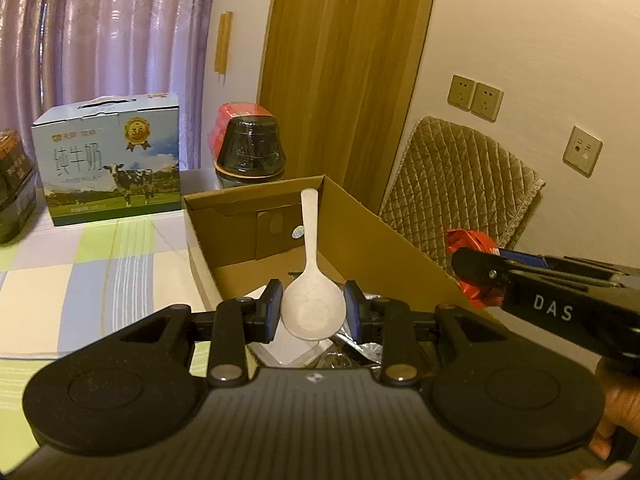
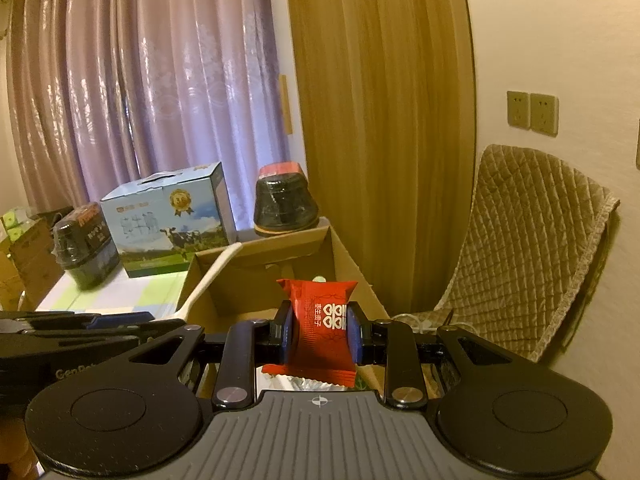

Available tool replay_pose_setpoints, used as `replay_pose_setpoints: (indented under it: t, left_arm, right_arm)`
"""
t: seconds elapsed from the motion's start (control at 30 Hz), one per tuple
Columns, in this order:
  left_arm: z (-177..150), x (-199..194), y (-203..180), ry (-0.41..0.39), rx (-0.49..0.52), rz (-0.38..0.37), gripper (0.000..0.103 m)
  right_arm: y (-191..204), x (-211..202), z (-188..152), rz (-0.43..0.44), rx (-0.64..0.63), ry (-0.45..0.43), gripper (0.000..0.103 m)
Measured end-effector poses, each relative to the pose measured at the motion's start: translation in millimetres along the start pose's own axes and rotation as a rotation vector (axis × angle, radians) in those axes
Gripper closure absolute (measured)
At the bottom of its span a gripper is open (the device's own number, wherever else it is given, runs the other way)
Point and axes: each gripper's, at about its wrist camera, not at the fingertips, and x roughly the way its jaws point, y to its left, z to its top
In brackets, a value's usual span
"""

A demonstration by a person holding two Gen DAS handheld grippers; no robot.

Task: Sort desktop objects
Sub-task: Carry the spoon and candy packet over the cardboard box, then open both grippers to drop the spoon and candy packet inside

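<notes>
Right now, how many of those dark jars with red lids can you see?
2. One jar stands behind the cardboard box, by the wooden panel. The other jar sits left of the milk carton. More may be hidden.

The lower edge of the pale speckled plastic spoon's (image 1: 313, 312) bowl hides crinkled silver foil (image 1: 356, 350) and a clear wrapper, both too covered to identify. In the left view, at three o'clock, the red candy packet (image 1: 468, 240) is mostly masked by the right gripper's black body. At nine o'clock the dark jar with printed label (image 1: 12, 184) is cut by the frame edge. In the right view the open brown cardboard box's (image 2: 260, 256) floor lies hidden behind the packet; small print on the blue milk carton (image 2: 168, 224) is unreadable.
</notes>
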Motion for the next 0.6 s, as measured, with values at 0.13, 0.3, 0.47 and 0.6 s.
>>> replay_pose_setpoints:
  t: [0.13, 0.3, 0.47, 0.6]
  left_arm:
    - [-1, 8, 5, 0.003, 0.002, -0.006, 0.067]
    - [-11, 3, 16, -0.001, -0.023, 0.008, 0.067]
    - [-18, -2, 25, 0.017, -0.034, 0.028, 0.067]
    - [-21, -5, 27, 0.024, -0.037, 0.043, 0.063]
  right_arm:
    - [-1, 5, 0, -0.003, -0.004, 0.006, 0.078]
    - [-2, 12, -3, -0.003, -0.003, 0.018, 0.078]
    - [3, 17, -7, 0.009, 0.001, 0.031, 0.078]
    - [9, 19, -6, 0.021, -0.006, 0.033, 0.078]
